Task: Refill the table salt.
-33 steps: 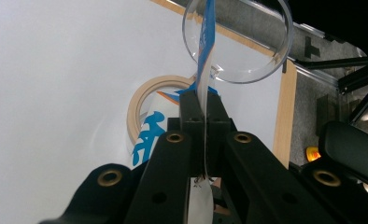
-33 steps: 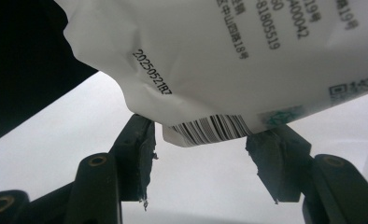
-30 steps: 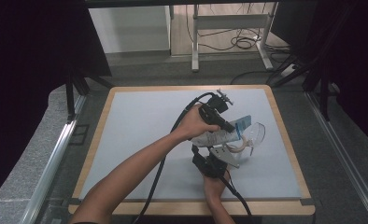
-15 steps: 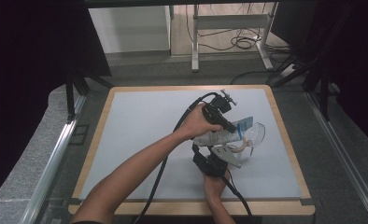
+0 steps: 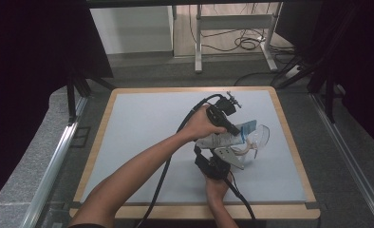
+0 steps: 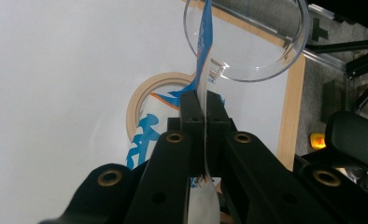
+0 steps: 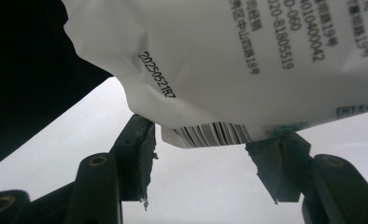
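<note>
The left gripper (image 6: 203, 108) rises from the bottom middle of the frame, its two black jaws pressed together on the thin edge of a white pouch with blue print (image 6: 202, 56), which runs as a narrow strip from between the jaws up to the top of the frame. Behind the strip, at the upper right, sits a clear round glass bowl (image 6: 261, 51) (the pouch edge crosses in front of its left side). Just below the bowl, a ring of pale wood (image 6: 140, 95) lies on the white table mat (image 6: 56, 84), partly hidden by the jaws. A wooden table border (image 6: 292, 116) runs down the right side, with a small yellow object (image 6: 317, 140) beyond it.
</note>
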